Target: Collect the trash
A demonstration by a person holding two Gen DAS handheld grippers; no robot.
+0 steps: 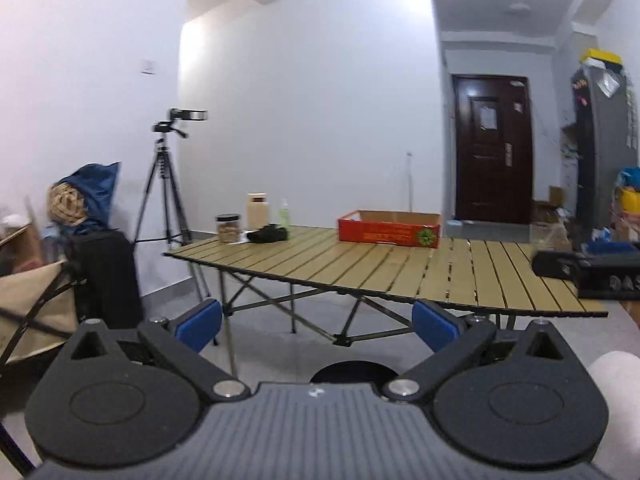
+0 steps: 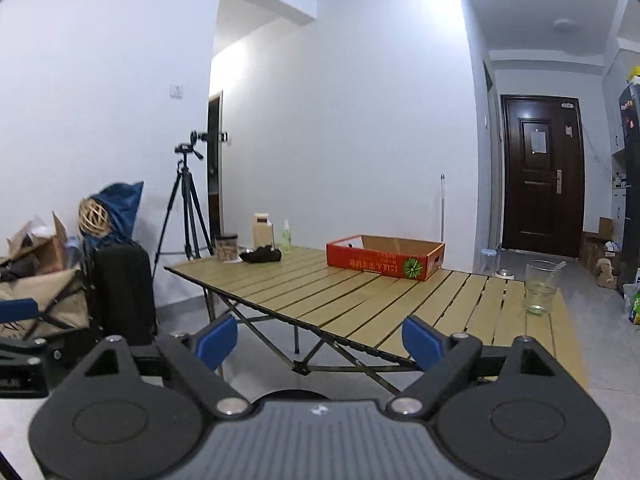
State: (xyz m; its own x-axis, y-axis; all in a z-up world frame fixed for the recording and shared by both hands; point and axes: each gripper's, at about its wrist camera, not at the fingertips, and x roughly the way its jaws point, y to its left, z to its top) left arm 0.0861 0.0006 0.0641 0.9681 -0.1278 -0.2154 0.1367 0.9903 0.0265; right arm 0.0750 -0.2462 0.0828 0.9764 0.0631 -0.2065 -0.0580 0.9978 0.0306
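While both grippers hang in the air short of the slatted tan folding table [image 1: 400, 264], neither touches anything: the left gripper [image 1: 316, 326] has its blue-padded fingers [image 1: 199, 324] spread wide with nothing between them, and the right gripper [image 2: 318, 342] likewise stands released, blue pads [image 2: 420, 342] well apart and empty. Landmark for positions: the shallow red cardboard box with a green fruit print [image 2: 384, 262], which sits on the table toward its far edge, open side up; its inside is hidden by the near wall in both views. Left of the box, at the table's far left corner, stand a clear jar with a dark lid [image 2: 226, 247], a cream-coloured bottle [image 2: 262, 230], a small pale green bottle [image 2: 286, 236] and a crumpled black item [image 2: 261, 256] lying flat, too small to identify. Right of the box, near the table's right end, a clear drinking glass with a thin stick or straw leaning in it [image 2: 540, 286] stands upright, visible only in the right wrist view. In the left wrist view, right of the box, the other gripper's black body [image 1: 592, 274] is cut off by the frame edge. Far left of the box, off the table, stands a black tripod with a camera [image 1: 168, 184]. No obvious piece of trash can be singled out with certainty on the tabletop.
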